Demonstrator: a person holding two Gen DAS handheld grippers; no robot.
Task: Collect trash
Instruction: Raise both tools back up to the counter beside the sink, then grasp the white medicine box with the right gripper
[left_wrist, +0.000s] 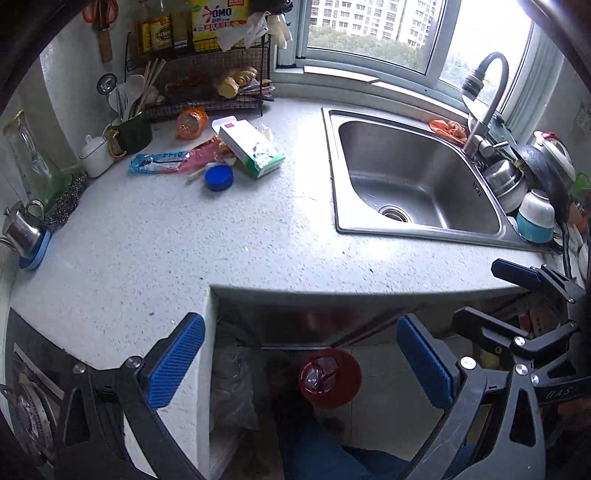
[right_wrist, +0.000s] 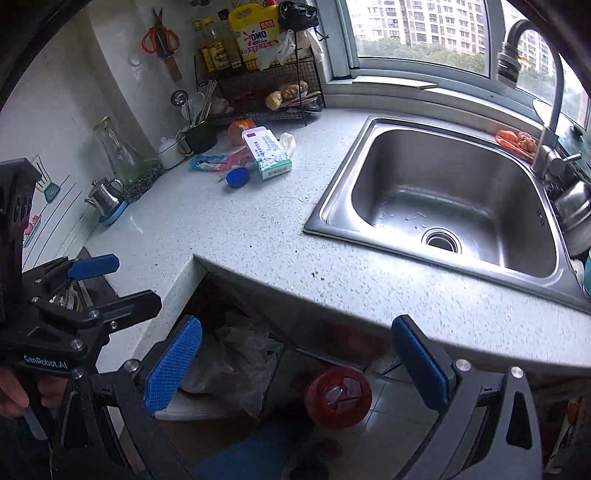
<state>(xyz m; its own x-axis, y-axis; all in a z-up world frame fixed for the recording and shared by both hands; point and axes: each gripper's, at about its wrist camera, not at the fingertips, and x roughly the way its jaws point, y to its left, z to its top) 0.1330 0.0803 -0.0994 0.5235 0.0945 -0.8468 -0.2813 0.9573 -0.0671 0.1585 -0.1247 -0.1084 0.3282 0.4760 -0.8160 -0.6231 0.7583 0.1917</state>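
Both my grippers, left (left_wrist: 301, 365) and right (right_wrist: 297, 363), gape empty; speckled counter (left_wrist: 240, 236), sink (left_wrist: 413, 173) right, trash pile (left_wrist: 221, 151) upper left.

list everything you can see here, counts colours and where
tissue box: 1, white and green, back of counter
bottle cap: 1, blue, in front of the box
wrapper: 1, blue and pink, left of the cap
jar: 1, orange, on its side by the rack
wire rack: 1, black, back corner
sink: 1, steel, right of counter
red bin: 1, on the floor below the counter
kettle: 1, steel, left edge
left gripper: open, near the counter edge
right gripper: open, above the bin
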